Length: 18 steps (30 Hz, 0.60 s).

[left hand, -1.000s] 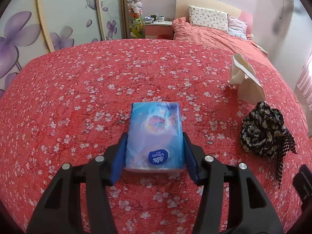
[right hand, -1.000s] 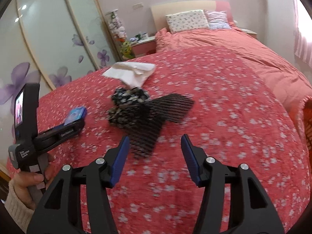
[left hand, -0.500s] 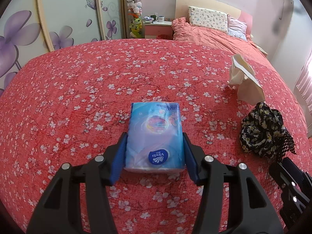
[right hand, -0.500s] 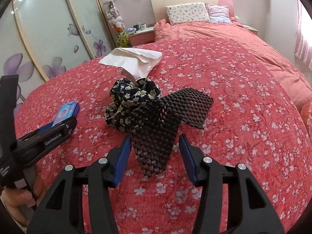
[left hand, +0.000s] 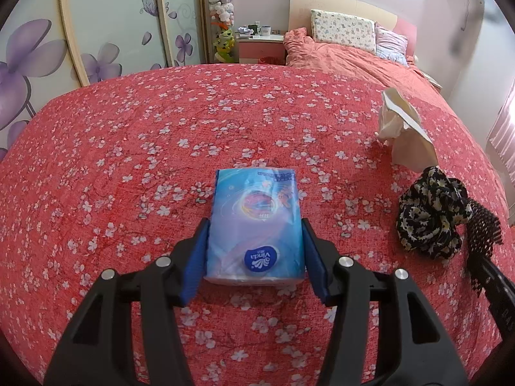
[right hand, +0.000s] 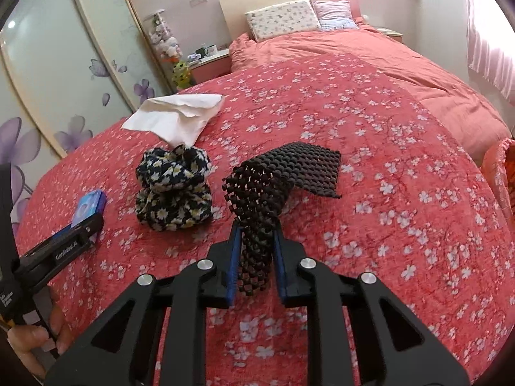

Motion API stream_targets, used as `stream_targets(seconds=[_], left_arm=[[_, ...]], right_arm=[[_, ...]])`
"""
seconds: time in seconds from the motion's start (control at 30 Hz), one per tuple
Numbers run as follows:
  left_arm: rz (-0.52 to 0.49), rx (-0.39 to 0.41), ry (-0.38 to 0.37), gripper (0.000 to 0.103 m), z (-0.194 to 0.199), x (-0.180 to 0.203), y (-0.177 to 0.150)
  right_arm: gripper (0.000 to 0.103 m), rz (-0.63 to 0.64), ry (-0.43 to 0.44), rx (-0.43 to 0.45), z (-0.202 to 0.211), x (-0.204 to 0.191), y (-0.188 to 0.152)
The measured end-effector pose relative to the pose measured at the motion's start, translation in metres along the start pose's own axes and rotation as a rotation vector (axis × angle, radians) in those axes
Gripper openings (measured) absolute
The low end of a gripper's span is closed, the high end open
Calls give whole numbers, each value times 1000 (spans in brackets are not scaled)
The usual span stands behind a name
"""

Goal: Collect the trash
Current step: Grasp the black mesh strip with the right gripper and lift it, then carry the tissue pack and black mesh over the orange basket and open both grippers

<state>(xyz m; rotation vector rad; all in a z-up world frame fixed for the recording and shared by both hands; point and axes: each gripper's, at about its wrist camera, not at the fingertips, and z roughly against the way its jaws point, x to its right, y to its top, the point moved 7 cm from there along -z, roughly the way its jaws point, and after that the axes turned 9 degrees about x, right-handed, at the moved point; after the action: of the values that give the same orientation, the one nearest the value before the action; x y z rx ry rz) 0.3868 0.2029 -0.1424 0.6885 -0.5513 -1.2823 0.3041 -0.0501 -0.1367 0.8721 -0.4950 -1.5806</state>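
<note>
Right gripper (right hand: 257, 259) is closing on the near end of the black mesh mat (right hand: 276, 186), pads pinching it; a second ago its jaws stood wide, short of the mat. The mat's long axis runs away from the gripper across the red bedspread (right hand: 386, 148). Left gripper (left hand: 254, 257) grips the blue tissue pack (left hand: 256, 222), lengthwise along the fingers, unchanged.

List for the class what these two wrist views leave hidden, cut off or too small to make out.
- Left wrist view: the black mesh mat is mostly hidden behind the floral cloth and the other gripper's body.
- Left wrist view: the small print on the blue tissue pack is too small to read.
- Right wrist view: the tissue pack is half hidden by the left gripper.
- Right wrist view: the nightstand items are too small.
</note>
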Motion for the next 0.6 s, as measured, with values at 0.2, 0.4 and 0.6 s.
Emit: stream_targets(seconds=[0.2,0.4,0.6], left_arm=[[-2,3,-2,52,0,3,1],[16,15,-54,50,7,4,-2],[-9,24,-79,50,21,13,-12]], right_arm=[[7,12,-8,47,19,17,7],[7,12,-34,97,44,40,13],[7,-4,-40,132,65,59,17]])
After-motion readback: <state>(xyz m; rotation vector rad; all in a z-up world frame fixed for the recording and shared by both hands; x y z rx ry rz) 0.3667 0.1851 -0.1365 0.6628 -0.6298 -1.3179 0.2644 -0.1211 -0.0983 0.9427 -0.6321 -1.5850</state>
